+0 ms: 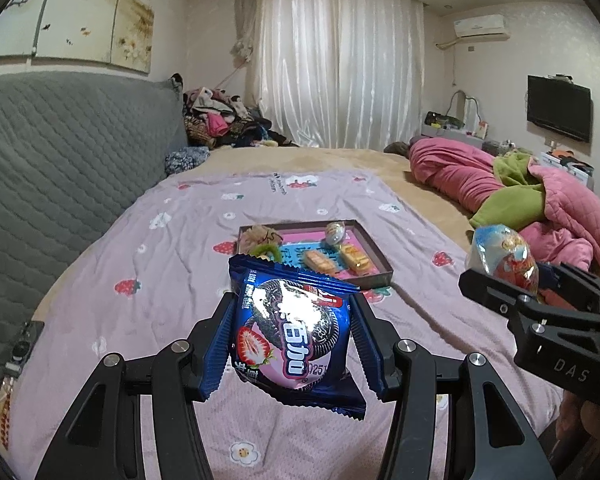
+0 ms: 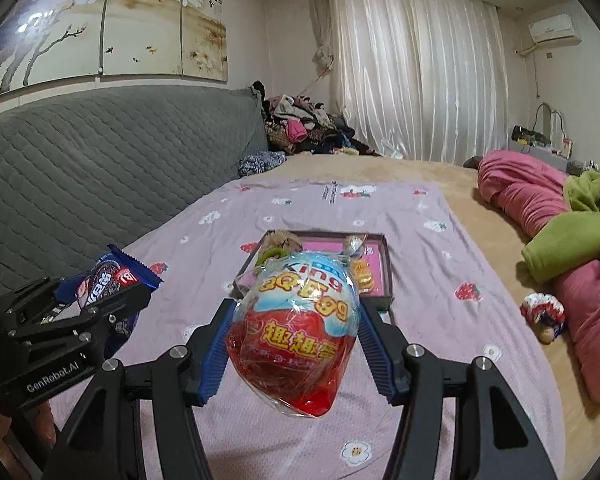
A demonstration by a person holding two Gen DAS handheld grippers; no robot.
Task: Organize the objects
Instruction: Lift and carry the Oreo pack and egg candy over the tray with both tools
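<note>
My left gripper (image 1: 290,312) is shut on a blue cookie packet (image 1: 288,336) with a strawberry picture, held above the bed. My right gripper (image 2: 294,320) is shut on a wrapped toy egg (image 2: 296,328), red below and pale blue above. Each gripper shows in the other's view: the right one with the toy egg (image 1: 504,260) at the right edge, the left one with the cookie packet (image 2: 108,280) at the left. Ahead on the bedsheet lies a shallow box tray (image 1: 376,272), also seen as the box tray (image 2: 384,256), holding a small egg (image 1: 335,233), wrapped snacks (image 1: 320,261) and hair ties (image 1: 260,240).
The pink strawberry sheet (image 1: 180,248) covers the bed. A grey quilted headboard (image 1: 60,168) runs along the left. Pink and green quilts (image 2: 572,240) pile up at the right, with a small knitted thing (image 2: 542,312) beside them. Clothes (image 1: 220,116) are heaped by the curtain.
</note>
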